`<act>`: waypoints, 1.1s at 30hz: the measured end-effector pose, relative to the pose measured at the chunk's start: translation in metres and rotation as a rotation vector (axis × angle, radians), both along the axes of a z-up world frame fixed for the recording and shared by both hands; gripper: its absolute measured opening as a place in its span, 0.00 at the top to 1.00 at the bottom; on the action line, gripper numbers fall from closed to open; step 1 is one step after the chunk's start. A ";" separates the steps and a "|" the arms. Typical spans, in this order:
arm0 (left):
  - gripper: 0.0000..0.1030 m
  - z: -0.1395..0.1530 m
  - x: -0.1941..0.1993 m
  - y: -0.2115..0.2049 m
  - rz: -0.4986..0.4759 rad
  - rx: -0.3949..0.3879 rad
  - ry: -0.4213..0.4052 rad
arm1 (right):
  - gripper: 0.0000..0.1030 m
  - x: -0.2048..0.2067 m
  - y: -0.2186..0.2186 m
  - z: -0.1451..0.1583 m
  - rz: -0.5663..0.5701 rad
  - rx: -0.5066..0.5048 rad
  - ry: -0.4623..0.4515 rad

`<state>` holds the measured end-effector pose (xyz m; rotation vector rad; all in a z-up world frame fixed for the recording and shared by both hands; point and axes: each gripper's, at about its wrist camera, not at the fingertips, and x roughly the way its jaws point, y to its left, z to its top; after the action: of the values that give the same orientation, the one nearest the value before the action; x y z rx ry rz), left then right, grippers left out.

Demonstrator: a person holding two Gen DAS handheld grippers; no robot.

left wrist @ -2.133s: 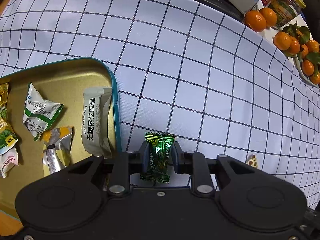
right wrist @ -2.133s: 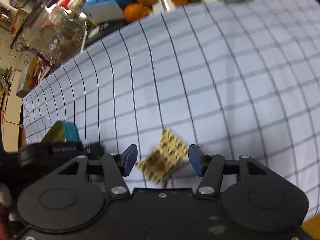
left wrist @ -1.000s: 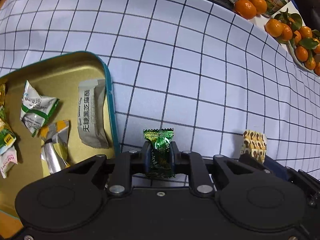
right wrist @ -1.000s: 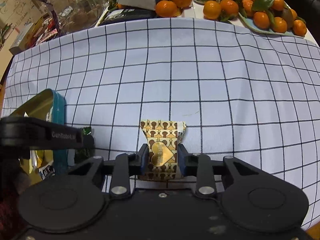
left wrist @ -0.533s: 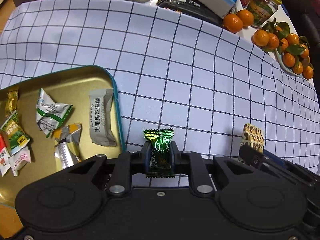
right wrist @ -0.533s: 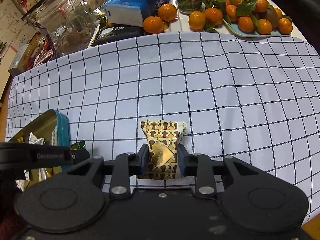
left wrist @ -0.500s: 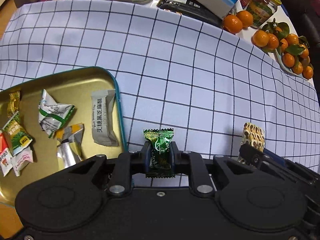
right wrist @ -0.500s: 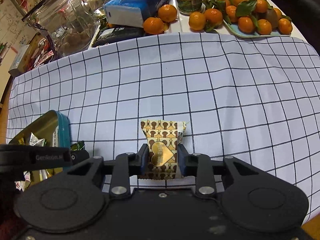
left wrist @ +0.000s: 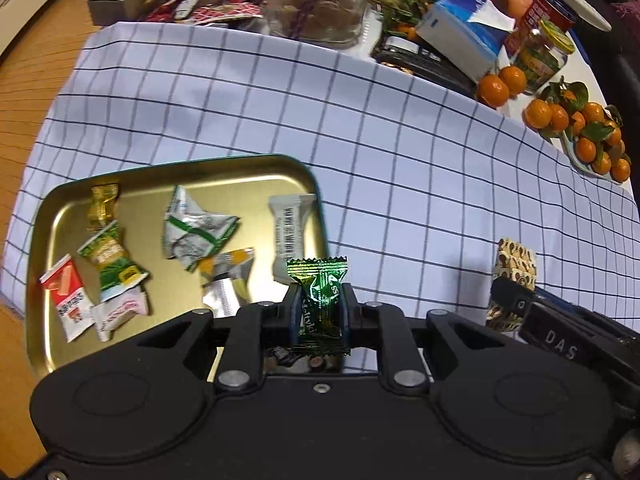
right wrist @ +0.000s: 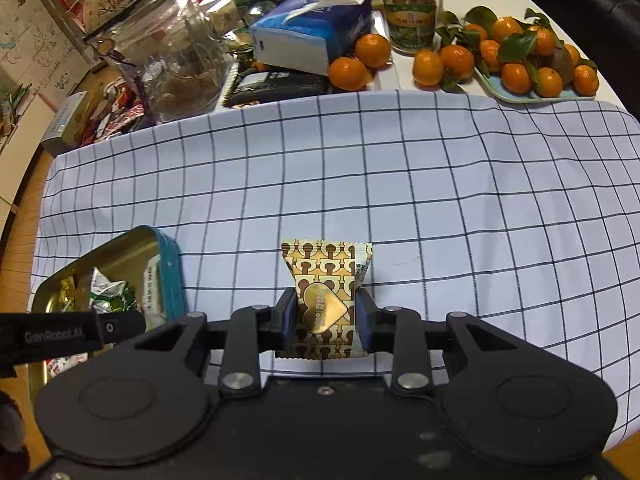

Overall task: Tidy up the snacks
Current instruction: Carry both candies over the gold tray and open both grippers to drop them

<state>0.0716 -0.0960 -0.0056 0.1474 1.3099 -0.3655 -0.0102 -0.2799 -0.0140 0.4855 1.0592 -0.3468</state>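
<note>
Partly hidden snacks and cropped edges in two wrist views.

Lower end of green candy (left wrist: 320,304) covered by left gripper (left wrist: 320,312) body; small print on it unreadable. Near edge of gold tray (left wrist: 44,280) hidden behind same black body, as is a dark wrapper (left wrist: 286,356) below the jaws. Patterned gold packet (right wrist: 326,300) cut off at its base by right gripper (right wrist: 326,320); heart label too small to read. Tray contents largely blocked by tray wall in right view. Plate of oranges (left wrist: 580,132) clipped by right frame edge. Far clutter blurred.
</note>
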 end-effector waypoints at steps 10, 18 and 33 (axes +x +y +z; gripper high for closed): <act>0.76 0.002 0.005 0.070 0.155 0.024 -0.009 | 0.69 0.010 0.037 0.023 0.074 0.037 -0.066; 0.76 -0.012 -0.001 0.126 0.282 0.077 -0.024 | 0.69 0.015 0.082 0.037 0.172 0.072 -0.126; 0.76 -0.018 0.003 0.137 0.296 0.064 -0.033 | 0.69 0.031 0.123 0.029 0.239 0.033 -0.149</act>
<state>0.0748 0.0411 -0.0237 0.0122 1.2889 -0.0689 0.0212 -0.1573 0.0153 0.4023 0.9667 -0.0808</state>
